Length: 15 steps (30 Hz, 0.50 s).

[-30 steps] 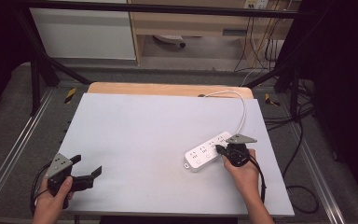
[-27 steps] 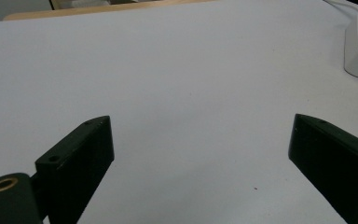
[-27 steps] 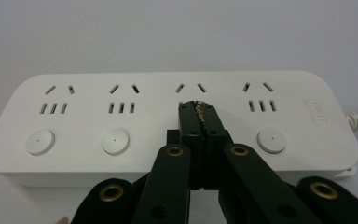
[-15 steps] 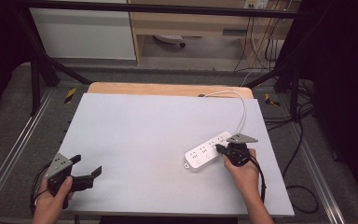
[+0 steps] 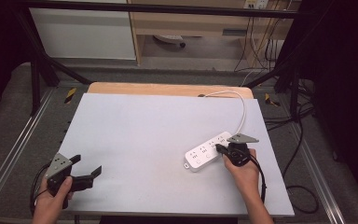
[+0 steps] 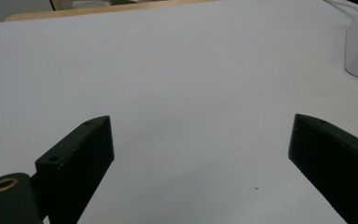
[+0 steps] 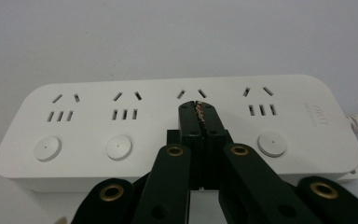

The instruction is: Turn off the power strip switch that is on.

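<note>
The table (image 5: pixel 135 135), covered by a pale grey sheet, carried a white power strip (image 5: pixel 208 151) on its right half, near the person's side, with its white cord (image 5: pixel 242 112) curving away toward the far edge. The strip was a long, rigid plastic bar with four socket groups (image 7: pixel 125 108) and round buttons (image 7: pixel 47 148); it would probably handle as light and stiff, with a smooth, somewhat slippery shell, best gripped across its narrow width near the middle, since the cord may drag on one end. The right gripper (image 7: pixel 199 111) stood with its jaws closed together, holding nothing, the tips resting over the strip's top face at the third socket group, apparently where that group's button lay. The left gripper (image 5: pixel 86 170) lay well apart at the table's near left, jaws spread wide and empty above bare sheet.
</note>
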Each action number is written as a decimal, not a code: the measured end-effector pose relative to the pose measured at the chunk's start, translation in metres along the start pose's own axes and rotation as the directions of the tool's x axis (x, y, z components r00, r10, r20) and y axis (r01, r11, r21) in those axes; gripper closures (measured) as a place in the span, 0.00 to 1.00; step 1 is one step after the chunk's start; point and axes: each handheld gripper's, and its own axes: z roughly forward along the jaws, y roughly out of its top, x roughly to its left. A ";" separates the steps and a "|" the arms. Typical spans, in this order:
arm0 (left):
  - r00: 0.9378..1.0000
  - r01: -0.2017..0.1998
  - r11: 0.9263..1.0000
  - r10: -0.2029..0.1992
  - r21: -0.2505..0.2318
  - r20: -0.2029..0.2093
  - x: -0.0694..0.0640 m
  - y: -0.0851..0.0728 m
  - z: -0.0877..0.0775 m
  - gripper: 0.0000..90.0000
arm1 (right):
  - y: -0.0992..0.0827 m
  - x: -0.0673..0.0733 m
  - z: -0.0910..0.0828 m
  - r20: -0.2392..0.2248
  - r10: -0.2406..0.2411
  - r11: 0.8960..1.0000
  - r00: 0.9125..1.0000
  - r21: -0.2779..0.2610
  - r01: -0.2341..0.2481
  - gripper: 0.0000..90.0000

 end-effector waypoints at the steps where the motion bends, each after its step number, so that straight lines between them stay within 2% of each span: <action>1: 1.000 0.000 1.000 0.000 0.000 0.000 0.000 0.000 0.000 0.07 | 0.000 0.000 0.000 -0.002 0.006 1.000 1.000 -0.003 -0.006 1.00; 15: 1.000 -0.002 1.000 0.002 -0.001 -0.001 0.000 0.000 0.000 0.07 | 0.000 0.001 -0.001 -0.010 0.008 1.000 1.000 -0.012 -0.008 1.00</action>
